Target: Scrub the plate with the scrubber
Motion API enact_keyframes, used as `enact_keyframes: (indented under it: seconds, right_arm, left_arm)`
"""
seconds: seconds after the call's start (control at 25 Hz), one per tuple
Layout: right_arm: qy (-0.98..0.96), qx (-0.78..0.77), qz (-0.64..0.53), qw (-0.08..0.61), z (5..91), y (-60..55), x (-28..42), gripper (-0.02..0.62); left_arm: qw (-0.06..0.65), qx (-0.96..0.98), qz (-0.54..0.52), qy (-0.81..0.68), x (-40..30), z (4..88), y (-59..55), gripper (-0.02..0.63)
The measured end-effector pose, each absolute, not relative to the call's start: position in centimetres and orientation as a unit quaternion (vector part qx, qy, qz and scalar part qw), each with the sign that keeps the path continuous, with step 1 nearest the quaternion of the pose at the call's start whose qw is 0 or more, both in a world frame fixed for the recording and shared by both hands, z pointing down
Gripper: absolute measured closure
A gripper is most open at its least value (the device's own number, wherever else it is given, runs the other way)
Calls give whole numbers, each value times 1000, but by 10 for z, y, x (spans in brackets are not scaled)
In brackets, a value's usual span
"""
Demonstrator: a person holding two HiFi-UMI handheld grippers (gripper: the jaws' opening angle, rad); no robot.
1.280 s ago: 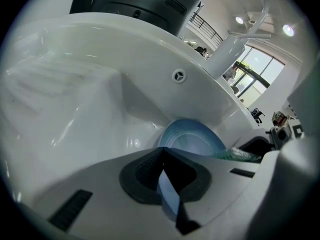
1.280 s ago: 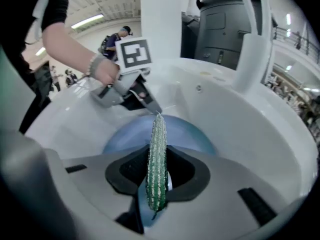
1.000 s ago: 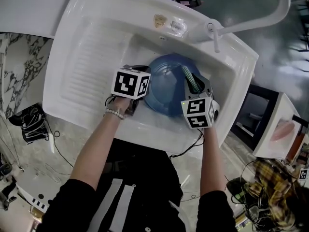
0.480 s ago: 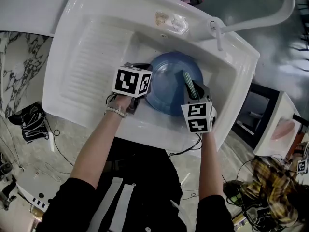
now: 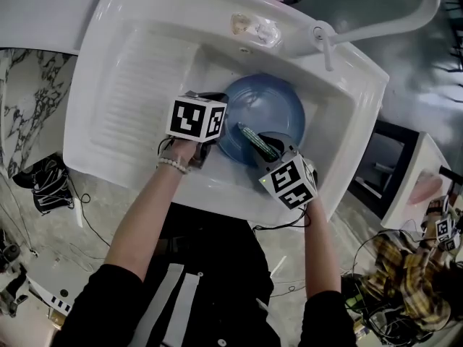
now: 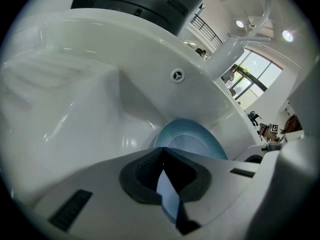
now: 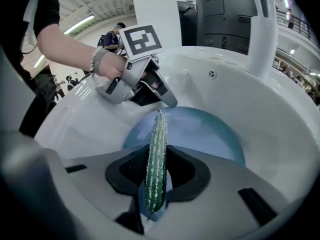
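Note:
A blue plate [image 5: 271, 110] lies tilted in the white sink [image 5: 347, 114]. My left gripper [image 5: 215, 144] is shut on the plate's left rim; in the left gripper view the blue edge [image 6: 168, 193] sits pinched between the dark pads. My right gripper [image 5: 271, 150] is at the plate's near side, shut on a green bristly scrubber [image 5: 256, 142]. The scrubber lies over the plate's lower part and points up and left. In the right gripper view the scrubber [image 7: 156, 159] stands edge-on between the jaws, above the plate [image 7: 210, 134], with its tip towards the left gripper [image 7: 167, 100].
A ribbed drainboard [image 5: 137, 78] takes up the sink's left half. A white tap [image 5: 327, 45] and curved spout stand at the back right, with a small soap recess [image 5: 255, 29] at the back rim. Cables and clutter lie on the floor at the right.
The right gripper has swung leftwards and towards me across the plate, and the scrubber now points up-left instead of straight up. The left gripper and the plate have stayed put.

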State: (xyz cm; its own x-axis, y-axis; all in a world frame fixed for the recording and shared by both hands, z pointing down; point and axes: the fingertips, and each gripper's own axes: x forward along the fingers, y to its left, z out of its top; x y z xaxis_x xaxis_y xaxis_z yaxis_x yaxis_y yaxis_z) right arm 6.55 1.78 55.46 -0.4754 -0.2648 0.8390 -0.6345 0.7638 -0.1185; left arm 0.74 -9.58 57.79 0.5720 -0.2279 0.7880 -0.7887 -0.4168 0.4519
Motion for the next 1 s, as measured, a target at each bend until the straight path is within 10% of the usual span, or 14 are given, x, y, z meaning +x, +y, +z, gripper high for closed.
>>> enact_keyframes:
  seconds: [0.52,1.0]
  right_arm:
    - [-865,187,258,388,529,37,27,500]
    - [-826,473,152,265,410,-25,78,500]
  left_arm:
    - [417,796,297,-324,11,545,-100,606]
    - [313,857,252,-322,19,430,-96,606]
